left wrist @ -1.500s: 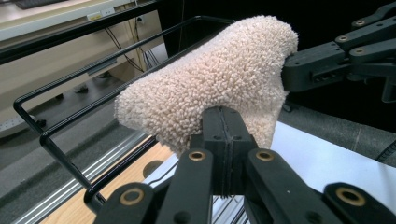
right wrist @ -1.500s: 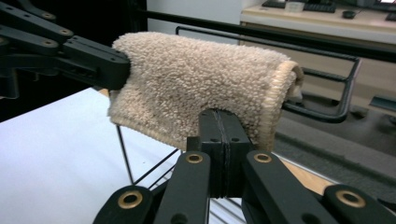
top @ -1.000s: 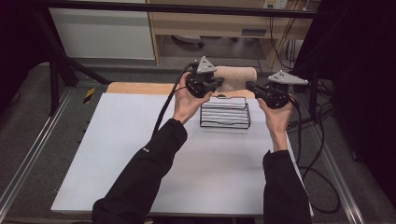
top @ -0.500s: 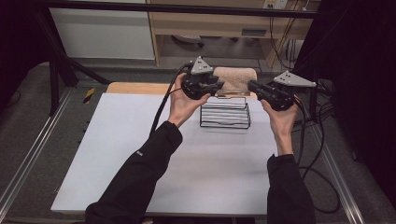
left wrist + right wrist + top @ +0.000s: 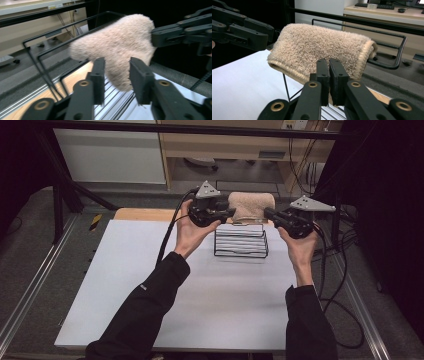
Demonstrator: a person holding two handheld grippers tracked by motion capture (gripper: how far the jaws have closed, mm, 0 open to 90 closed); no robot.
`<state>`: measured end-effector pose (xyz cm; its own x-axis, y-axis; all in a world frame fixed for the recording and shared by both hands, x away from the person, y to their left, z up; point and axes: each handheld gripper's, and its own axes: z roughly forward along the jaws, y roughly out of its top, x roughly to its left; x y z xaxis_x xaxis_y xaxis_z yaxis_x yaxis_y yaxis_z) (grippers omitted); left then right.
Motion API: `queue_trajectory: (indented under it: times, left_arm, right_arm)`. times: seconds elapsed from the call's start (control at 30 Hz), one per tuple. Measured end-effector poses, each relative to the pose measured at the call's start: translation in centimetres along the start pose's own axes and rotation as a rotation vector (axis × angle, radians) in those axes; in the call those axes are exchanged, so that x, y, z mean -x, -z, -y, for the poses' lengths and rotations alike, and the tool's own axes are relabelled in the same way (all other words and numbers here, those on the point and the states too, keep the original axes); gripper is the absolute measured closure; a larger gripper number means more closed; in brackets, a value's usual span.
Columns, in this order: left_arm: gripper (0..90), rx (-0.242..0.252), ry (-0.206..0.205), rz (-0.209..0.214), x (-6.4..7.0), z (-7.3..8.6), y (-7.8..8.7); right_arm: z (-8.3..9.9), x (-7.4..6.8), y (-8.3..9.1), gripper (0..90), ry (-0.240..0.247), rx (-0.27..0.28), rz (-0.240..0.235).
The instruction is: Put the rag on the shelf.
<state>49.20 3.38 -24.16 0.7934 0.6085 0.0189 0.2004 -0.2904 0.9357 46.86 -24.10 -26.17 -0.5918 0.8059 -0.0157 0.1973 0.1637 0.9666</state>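
White table [image 5: 150, 285] spreads below both tongs. Between them stands a black wire rack [image 5: 241, 241], a beige towel [image 5: 251, 205] draped over its far top bar. Left gripper [image 5: 226, 213] hovers beside the towel, jaws spread, gripping nothing. Right gripper [image 5: 270, 213] has jaws pressed together at the towel's lower edge; whether cloth is pinched, I cannot tell.

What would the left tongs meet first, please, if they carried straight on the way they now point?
Most likely the beige towel draped on the wire rack: it hangs directly ahead of the open left tongs, though the exact gap is unclear.
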Motion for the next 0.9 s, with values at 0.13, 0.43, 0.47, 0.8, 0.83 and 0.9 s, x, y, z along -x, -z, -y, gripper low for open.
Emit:
queue_trajectory:
  times: [0.13, 0.43, 0.47, 0.8, 0.83, 0.9]
  left_arm:
    - [69.5, -0.008, -0.03, -0.002, 0.9, -0.2, -0.2]
    - [55.3, -0.004, -0.012, -0.027, -0.1, 0.0, 1.3]
    - [54.1, -0.006, -0.009, -0.028, -0.2, 0.1, 1.5]
    - [40.0, -0.023, 0.016, -0.05, -1.3, 1.7, 2.9]
    - [38.4, -0.025, 0.017, -0.054, -1.4, 2.0, 3.1]
    - [36.3, -0.031, 0.024, -0.053, -1.7, 2.4, 3.5]
  right_arm:
    - [0.2, 0.1, 0.1, 86.3, -0.004, 0.002, -0.001]
    - [-0.6, -0.1, 1.3, 76.3, 0.021, 0.04, 0.016]
    - [-0.7, -0.1, 1.3, 76.0, 0.02, 0.04, 0.015]
    - [-1.3, -0.5, 1.5, 61.3, 0.011, 0.045, 0.014]
    - [-1.3, -0.5, 1.6, 57.4, 0.008, 0.047, 0.019]
    - [-1.4, -0.4, 1.8, 50.3, -0.003, 0.046, 0.023]
